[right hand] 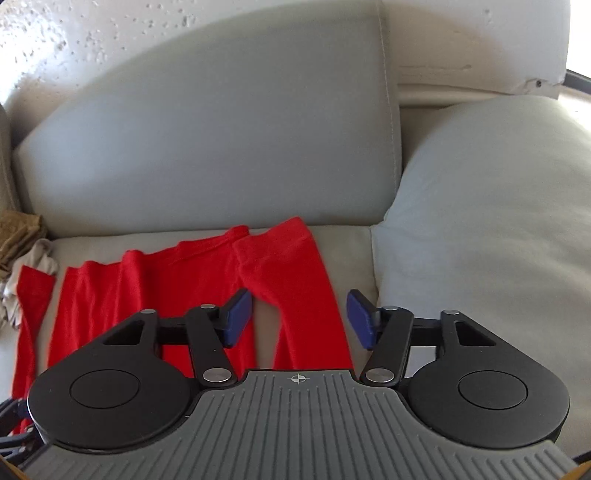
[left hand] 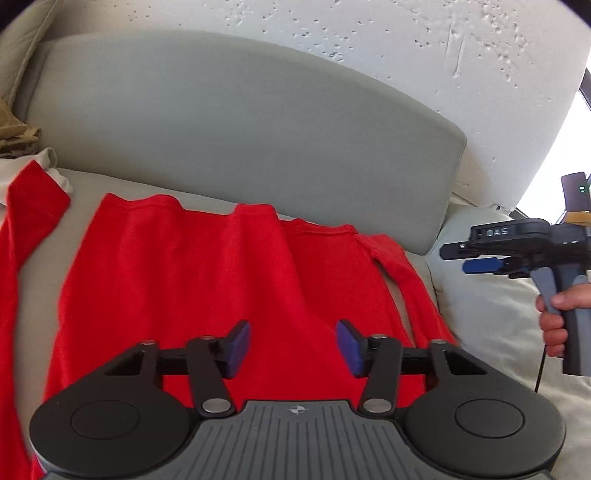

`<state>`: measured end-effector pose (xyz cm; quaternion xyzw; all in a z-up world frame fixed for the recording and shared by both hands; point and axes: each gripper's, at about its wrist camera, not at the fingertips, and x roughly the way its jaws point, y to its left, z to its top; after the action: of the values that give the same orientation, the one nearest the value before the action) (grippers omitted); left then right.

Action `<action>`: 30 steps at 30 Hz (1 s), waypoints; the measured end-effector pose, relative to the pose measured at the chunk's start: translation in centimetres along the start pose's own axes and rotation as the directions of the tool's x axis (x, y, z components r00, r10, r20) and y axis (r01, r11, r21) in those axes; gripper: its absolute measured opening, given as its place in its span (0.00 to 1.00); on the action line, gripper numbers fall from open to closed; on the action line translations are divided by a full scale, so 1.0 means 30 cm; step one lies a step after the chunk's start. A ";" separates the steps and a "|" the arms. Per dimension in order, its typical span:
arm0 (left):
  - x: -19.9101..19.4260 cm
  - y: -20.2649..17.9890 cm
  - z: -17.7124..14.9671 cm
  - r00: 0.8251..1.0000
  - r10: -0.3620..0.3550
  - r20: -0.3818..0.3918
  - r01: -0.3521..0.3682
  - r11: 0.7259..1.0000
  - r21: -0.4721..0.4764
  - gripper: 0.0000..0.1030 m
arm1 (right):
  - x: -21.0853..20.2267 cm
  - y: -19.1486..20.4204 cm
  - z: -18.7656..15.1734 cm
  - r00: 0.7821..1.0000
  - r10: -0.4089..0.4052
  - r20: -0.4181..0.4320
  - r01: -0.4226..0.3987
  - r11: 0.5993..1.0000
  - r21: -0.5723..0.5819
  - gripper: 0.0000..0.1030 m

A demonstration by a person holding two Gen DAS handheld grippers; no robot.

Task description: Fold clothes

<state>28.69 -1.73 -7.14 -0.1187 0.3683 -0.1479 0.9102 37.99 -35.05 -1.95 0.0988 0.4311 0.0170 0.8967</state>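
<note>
A red long-sleeved shirt [left hand: 207,273] lies spread flat on the light sofa seat [left hand: 122,186], hem toward the backrest. Its left sleeve [left hand: 26,229] stretches along the left; its right sleeve [left hand: 410,284] lies beside the body. My left gripper [left hand: 293,345] is open and empty above the shirt's middle. My right gripper [right hand: 299,319] is open and empty, hovering over the right sleeve [right hand: 295,280] of the shirt [right hand: 155,291]. The right gripper also shows in the left wrist view [left hand: 480,254], held by a hand off the shirt's right side.
A grey back cushion [left hand: 229,122] stands behind the shirt. A pale cushion [right hand: 491,229] sits at the right of the seat. Tan and white clothes [right hand: 22,251] lie heaped at the left end. A rough white wall [left hand: 369,33] is behind the sofa.
</note>
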 end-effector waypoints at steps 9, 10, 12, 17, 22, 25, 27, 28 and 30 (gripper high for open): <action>0.140 -0.007 0.026 0.998 0.033 -0.057 -0.034 0.999 -0.007 0.50 | 0.269 0.015 0.055 1.000 0.000 -0.008 -0.001 0.997 -0.083 0.51; 0.145 -0.008 0.026 0.998 0.035 -0.055 -0.035 0.999 -0.005 0.50 | 0.299 0.016 0.062 1.000 0.000 -0.009 -0.001 0.996 -0.093 0.50; 0.153 -0.004 0.028 0.998 0.035 -0.052 -0.035 0.999 -0.006 0.51 | 0.358 0.019 0.074 1.000 0.000 -0.011 -0.002 0.994 -0.111 0.46; 0.160 -0.002 0.023 0.999 0.022 -0.050 -0.023 1.000 -0.017 0.51 | 0.350 0.054 0.067 0.995 -0.056 0.078 0.067 0.986 -0.150 0.08; 0.101 -0.017 0.029 0.998 -0.060 -0.010 0.059 0.997 -0.047 0.51 | 0.091 0.014 0.078 0.926 -0.202 0.318 0.222 0.975 -0.028 0.08; 0.062 -0.026 0.027 0.983 -0.184 -0.023 0.180 0.975 -0.128 0.53 | -0.100 -0.068 0.097 0.863 -0.312 0.397 0.298 0.950 0.097 0.08; 0.044 -0.032 0.020 0.963 -0.266 -0.037 0.255 0.949 -0.185 0.56 | -0.198 -0.124 0.092 0.828 -0.375 0.417 0.356 0.926 0.127 0.08; 0.039 -0.039 0.015 0.952 -0.303 -0.046 0.287 0.934 -0.212 0.57 | -0.246 -0.152 0.090 0.808 -0.406 0.426 0.384 0.912 0.142 0.08; 0.035 -0.058 -0.002 0.926 -0.371 -0.066 0.343 0.902 -0.263 0.58 | -0.344 -0.208 0.085 0.766 -0.467 0.442 0.438 0.882 0.173 0.08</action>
<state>29.05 -3.73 -7.26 -0.2877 0.4072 -0.2718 0.8231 33.17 -42.77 6.34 0.0199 0.2112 -0.2368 0.9481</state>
